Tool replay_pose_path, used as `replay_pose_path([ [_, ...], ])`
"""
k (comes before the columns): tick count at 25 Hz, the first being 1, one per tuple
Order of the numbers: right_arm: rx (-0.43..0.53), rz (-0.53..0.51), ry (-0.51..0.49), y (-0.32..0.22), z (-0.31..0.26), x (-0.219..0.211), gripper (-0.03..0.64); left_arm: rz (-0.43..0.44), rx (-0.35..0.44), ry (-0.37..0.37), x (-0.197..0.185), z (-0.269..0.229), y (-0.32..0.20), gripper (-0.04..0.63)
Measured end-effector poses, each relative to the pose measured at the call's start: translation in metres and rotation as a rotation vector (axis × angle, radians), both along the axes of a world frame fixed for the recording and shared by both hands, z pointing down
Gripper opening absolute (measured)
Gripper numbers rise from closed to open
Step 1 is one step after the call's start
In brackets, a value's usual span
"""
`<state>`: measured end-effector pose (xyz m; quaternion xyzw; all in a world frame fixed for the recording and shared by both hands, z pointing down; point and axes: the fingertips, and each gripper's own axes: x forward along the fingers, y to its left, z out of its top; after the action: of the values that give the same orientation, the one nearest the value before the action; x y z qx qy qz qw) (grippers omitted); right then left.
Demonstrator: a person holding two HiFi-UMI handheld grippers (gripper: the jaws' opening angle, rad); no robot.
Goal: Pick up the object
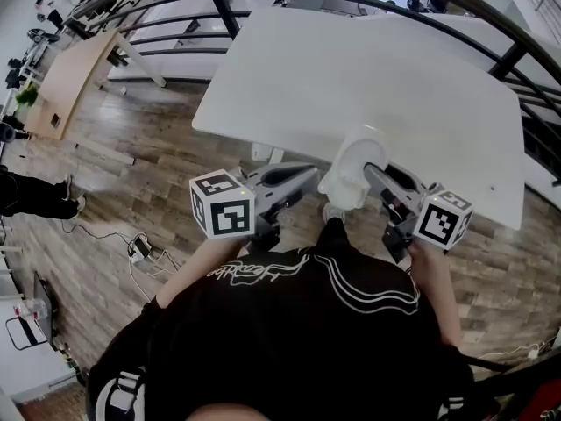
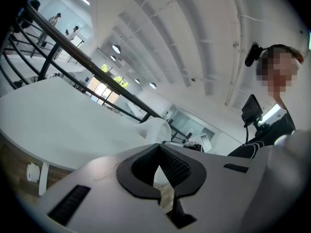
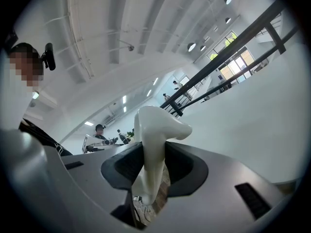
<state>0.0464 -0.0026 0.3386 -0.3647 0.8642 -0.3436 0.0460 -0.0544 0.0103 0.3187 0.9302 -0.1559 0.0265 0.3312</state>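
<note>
Clamping the white object [image 3: 156, 123] in the right gripper [image 3: 153, 145] here, pads squeezing its narrow middle from both sides, wider curved top sticking up past the jaws. In the head view, holding it right at the near edge of the white table [image 1: 368, 68], roughly 6 o'clock from the tabletop's middle. Showing wood floor past its lower end in the right gripper view. Showing a dark opening at the top of the object [image 1: 353, 172] too, kinda vase-like, but not managing to see what's inside. Hovering the left gripper [image 1: 307, 174] near it at 9 o'clock, jaws closed tip to tip, grabbing nothing.
</note>
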Motion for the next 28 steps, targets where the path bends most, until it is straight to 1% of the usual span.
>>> replay_pose_path([
  [4,0.019,0.012,0.006,-0.006,-0.001,0.002,0.127,0.011,0.027,-0.003,0.0,-0.003,-0.007,0.008],
  [8,0.036,0.04,0.031,0.036,-0.012,-0.017,0.126,0.037,0.057,0.01,-0.02,-0.015,0.034,0.008],
  [10,0.038,0.044,0.037,0.045,-0.014,-0.026,0.126,0.044,0.066,0.012,-0.029,-0.018,0.043,0.008],
  [28,0.033,0.048,0.072,0.044,-0.017,-0.028,0.126,0.031,0.073,0.039,-0.031,-0.028,0.038,0.008],
])
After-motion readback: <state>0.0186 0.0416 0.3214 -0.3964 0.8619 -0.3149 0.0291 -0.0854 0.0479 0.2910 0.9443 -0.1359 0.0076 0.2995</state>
